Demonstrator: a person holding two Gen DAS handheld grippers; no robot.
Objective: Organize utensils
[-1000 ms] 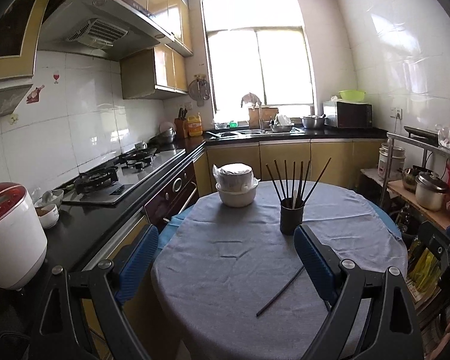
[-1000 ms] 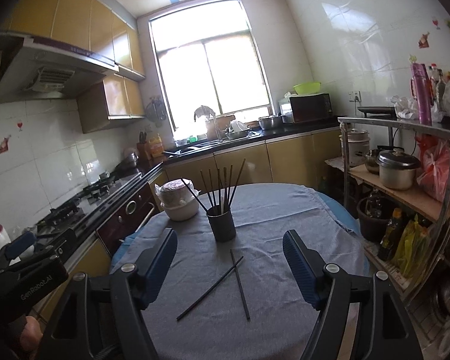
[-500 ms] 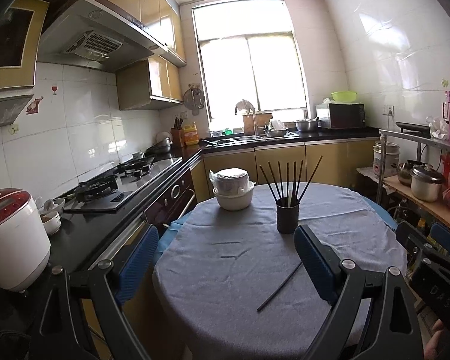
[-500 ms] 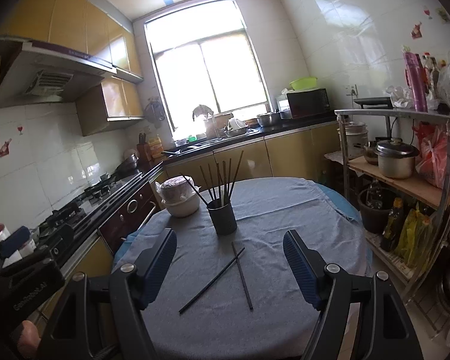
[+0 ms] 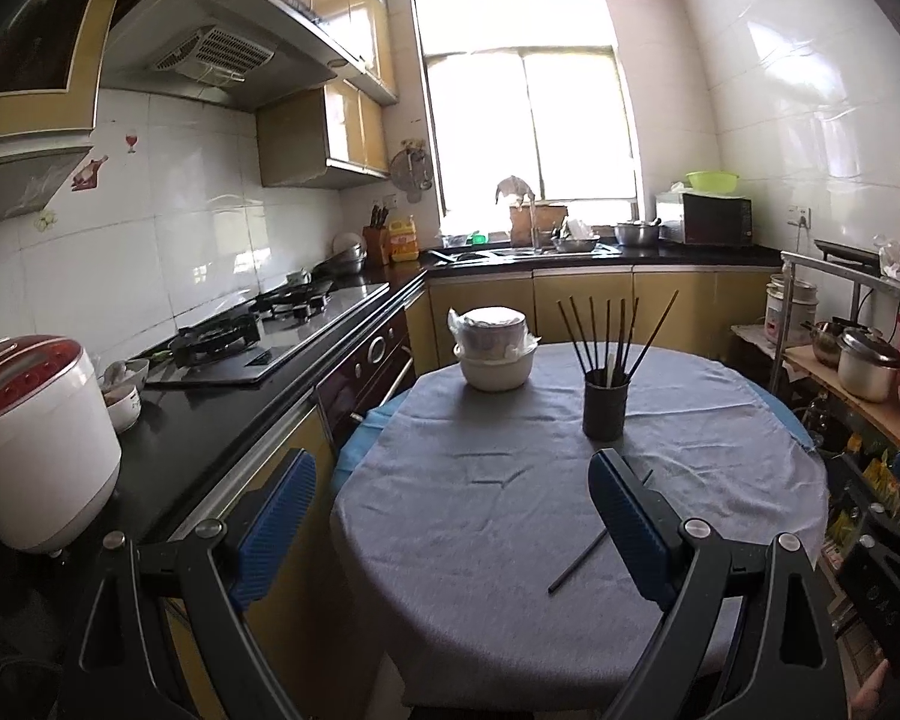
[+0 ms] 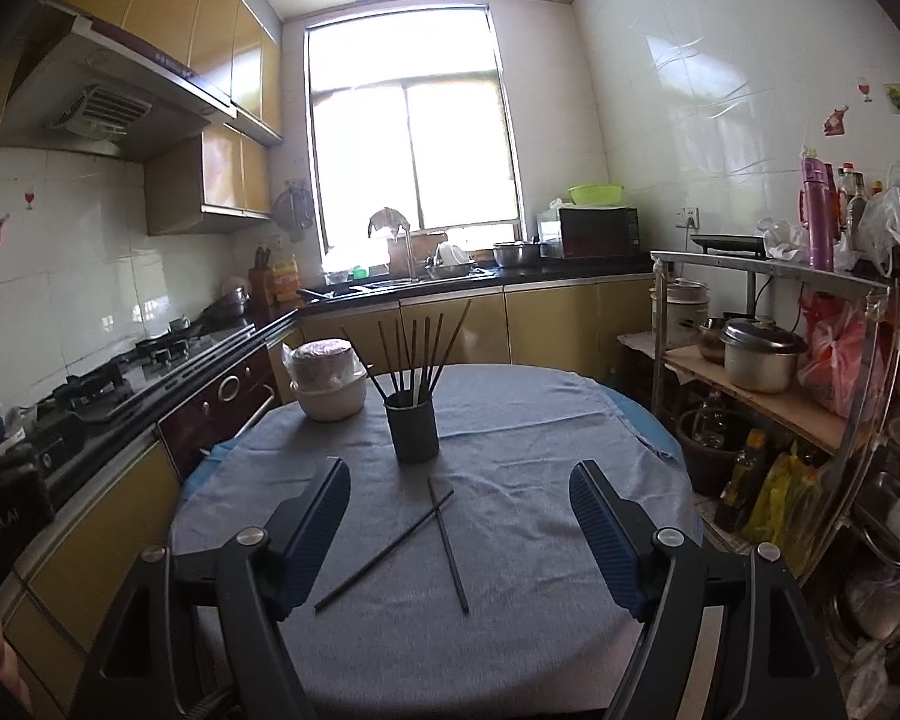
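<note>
A round table under a grey cloth (image 5: 510, 540) (image 6: 510, 420) fills the middle of both views. On it stands a black cup (image 5: 605, 402) (image 6: 413, 425) holding several dark chopsticks upright. Two loose chopsticks lie crossed on the cloth in front of it: one (image 6: 384, 551) slanting down to the left, the other (image 6: 448, 543) running toward me. The left wrist view shows only one of them (image 5: 579, 563), partly behind a finger. My left gripper (image 5: 450, 516) hovers open over the near-left table edge. My right gripper (image 6: 459, 531) is open, jaws widening, with the crossed chopsticks lying well below and beyond its pads.
Stacked white bowls in a plastic bag (image 5: 495, 348) (image 6: 329, 381) sit at the table's far left. A counter with a gas hob (image 5: 252, 330) and a rice cooker (image 5: 30, 444) runs along the left. A metal shelf with pots (image 6: 756, 360) stands on the right.
Both grippers have drifted a little forward and lower, so the table and the crossed chopsticks look slightly nearer. Nothing on the table has moved.
</note>
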